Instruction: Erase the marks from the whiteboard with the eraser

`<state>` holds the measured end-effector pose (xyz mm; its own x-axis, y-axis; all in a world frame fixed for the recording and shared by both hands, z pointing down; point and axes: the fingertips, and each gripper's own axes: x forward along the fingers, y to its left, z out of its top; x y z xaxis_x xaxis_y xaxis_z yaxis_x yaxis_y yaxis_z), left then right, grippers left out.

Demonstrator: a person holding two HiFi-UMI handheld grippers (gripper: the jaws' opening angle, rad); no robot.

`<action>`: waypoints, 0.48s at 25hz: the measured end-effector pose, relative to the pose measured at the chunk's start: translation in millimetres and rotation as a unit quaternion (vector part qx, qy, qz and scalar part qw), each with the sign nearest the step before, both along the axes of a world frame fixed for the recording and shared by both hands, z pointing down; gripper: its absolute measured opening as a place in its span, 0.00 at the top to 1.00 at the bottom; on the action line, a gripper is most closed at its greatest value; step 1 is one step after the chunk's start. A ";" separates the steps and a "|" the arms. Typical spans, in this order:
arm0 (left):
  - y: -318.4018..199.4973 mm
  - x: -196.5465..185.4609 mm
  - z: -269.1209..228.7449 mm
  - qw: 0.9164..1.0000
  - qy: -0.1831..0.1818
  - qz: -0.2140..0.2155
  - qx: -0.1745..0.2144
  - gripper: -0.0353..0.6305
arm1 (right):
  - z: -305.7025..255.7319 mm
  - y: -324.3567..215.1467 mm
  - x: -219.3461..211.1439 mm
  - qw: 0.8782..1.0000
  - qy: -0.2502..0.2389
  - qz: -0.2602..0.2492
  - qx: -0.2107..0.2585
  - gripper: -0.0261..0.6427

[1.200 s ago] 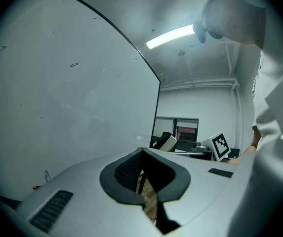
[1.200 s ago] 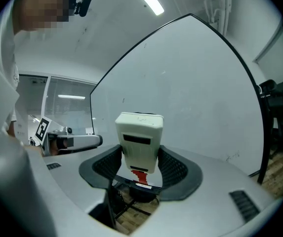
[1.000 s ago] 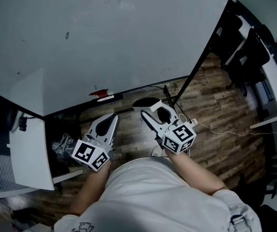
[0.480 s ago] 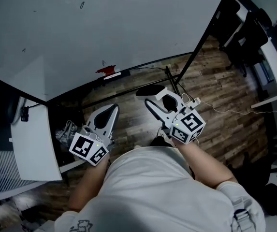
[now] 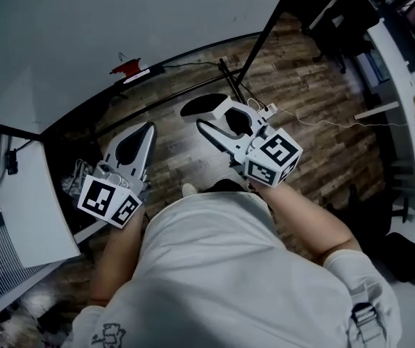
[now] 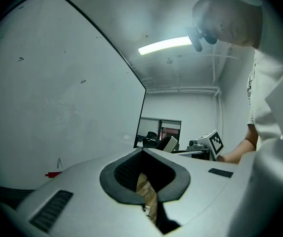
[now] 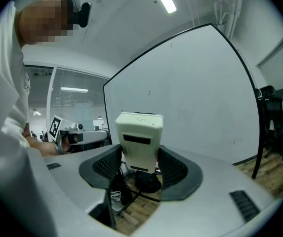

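Observation:
The whiteboard (image 5: 84,20) fills the upper left of the head view, with a small red object (image 5: 126,69) on its lower ledge. Faint pen marks (image 6: 83,81) show on the whiteboard (image 6: 57,102) in the left gripper view, and more marks (image 7: 149,93) dot the whiteboard (image 7: 195,93) in the right gripper view. My right gripper (image 5: 208,118) (image 7: 139,164) is shut on the cream eraser (image 7: 139,139) (image 5: 201,106), held upright and away from the board. My left gripper (image 5: 136,140) (image 6: 142,152) is shut and holds nothing. Both hang low over the wooden floor.
The board's black stand legs (image 5: 261,38) and cables (image 5: 316,122) cross the wooden floor. Black chairs (image 5: 345,20) and a desk edge (image 5: 403,71) stand at the right. A white panel (image 5: 30,209) and clutter sit at the left.
The head view has swung down, so the board has slid up and left in view. Both grippers keep their low pose, the right one still gripping the eraser.

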<state>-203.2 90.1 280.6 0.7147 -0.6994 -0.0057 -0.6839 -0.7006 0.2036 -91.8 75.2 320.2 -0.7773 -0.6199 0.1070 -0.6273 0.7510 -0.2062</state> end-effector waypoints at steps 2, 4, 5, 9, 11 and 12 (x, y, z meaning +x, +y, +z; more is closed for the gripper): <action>3.6 10.2 0.0 1.000 0.001 0.006 -0.002 0.94 | -0.5 2.6 9.1 1.000 0.007 -0.001 0.000 0.61; 8.1 20.9 1.6 1.000 0.002 0.013 -0.007 0.94 | -3.9 7.3 16.8 1.000 0.011 -0.005 0.004 0.61; 11.2 26.1 3.1 1.000 0.003 0.013 -0.010 0.94 | -5.5 10.9 20.6 1.000 0.012 -0.008 0.006 0.61; 25.0 51.9 4.9 1.000 0.008 -0.002 -0.015 0.94 | -6.9 24.6 41.6 1.000 0.008 -0.019 0.002 0.61; 31.0 65.4 5.3 1.000 0.007 -0.010 -0.016 0.94 | -5.2 29.4 52.1 1.000 0.005 -0.023 0.000 0.61; 34.6 72.6 6.4 1.000 0.005 -0.014 -0.016 0.94 | -4.1 32.5 57.5 1.000 0.004 -0.025 0.000 0.61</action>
<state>-130.6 124.7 287.0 0.6952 -0.7187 0.0103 -0.7006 -0.6744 0.2331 -34.3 107.7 316.0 -0.8065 -0.5804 0.1130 -0.5906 0.7813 -0.2022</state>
